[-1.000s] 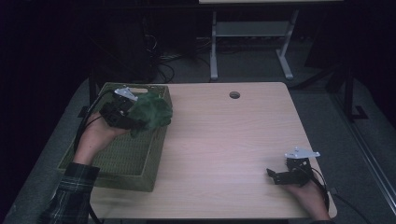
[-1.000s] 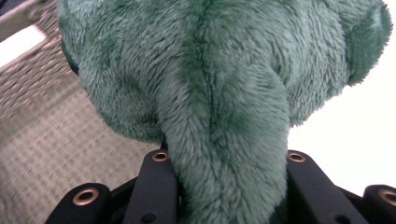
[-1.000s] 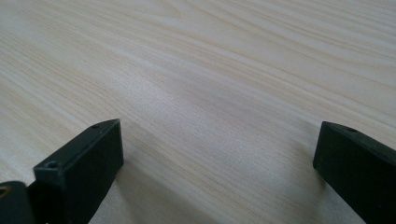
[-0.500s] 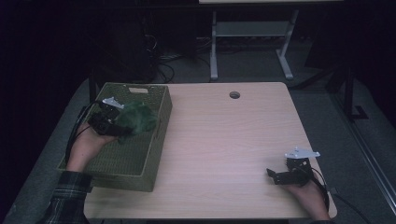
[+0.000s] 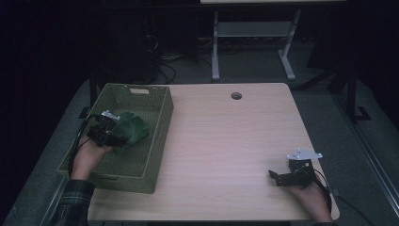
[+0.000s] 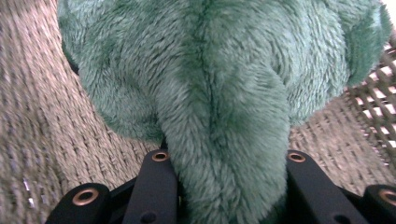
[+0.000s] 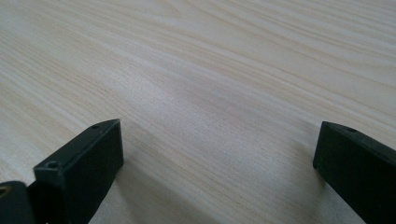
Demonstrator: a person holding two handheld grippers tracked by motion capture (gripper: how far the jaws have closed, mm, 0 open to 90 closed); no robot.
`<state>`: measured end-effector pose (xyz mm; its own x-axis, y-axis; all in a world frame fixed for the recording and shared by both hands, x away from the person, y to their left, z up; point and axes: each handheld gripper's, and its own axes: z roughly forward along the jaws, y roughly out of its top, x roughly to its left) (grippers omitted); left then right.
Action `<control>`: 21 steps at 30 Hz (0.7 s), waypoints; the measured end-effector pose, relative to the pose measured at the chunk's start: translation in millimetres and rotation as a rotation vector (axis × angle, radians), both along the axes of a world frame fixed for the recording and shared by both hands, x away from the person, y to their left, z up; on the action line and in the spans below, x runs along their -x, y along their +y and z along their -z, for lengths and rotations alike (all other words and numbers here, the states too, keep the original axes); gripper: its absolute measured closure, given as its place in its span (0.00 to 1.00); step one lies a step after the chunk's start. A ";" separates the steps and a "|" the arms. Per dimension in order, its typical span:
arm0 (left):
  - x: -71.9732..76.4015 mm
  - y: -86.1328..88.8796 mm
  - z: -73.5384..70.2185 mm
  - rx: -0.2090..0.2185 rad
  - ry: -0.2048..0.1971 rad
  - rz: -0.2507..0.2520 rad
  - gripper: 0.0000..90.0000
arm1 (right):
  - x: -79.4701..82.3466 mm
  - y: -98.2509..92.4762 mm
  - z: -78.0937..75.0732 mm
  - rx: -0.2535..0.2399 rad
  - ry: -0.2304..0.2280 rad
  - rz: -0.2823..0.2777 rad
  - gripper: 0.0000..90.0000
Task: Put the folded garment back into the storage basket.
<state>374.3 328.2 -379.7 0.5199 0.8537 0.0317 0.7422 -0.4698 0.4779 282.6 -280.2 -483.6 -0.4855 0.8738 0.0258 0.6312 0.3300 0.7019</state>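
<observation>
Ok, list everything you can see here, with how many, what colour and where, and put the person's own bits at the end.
plush toy: one, green and furry, inside the basket, clamped between the left gripper's jaws
woven basket: one, olive green, rectangular, with a handle slot in its far wall, on the left part of the table
table: one, light wood grain, with a round cable hole near its far edge
white metal frame: one, on the dark floor beyond the table
left gripper: one, black, inside the basket, shut on the plush toy
right gripper: one, black, near the table's near right corner, jaws wide apart with nothing between them
hands: two, one behind each gripper; a plaid sleeve on the left arm
</observation>
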 end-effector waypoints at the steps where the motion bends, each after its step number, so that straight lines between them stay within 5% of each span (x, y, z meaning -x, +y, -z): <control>1: -0.8 0.5 2.9 -0.003 0.003 -0.004 0.77 | 0.0 0.0 0.1 0.000 0.000 0.000 0.01; 16: -9.0 -3.1 26.7 -0.044 0.079 0.012 0.75 | -0.2 -0.2 0.1 0.002 -0.003 -0.002 0.01; 21: -9.5 -1.5 29.2 -0.035 0.083 0.006 0.63 | -0.1 -0.2 0.0 0.002 -0.002 -0.002 0.01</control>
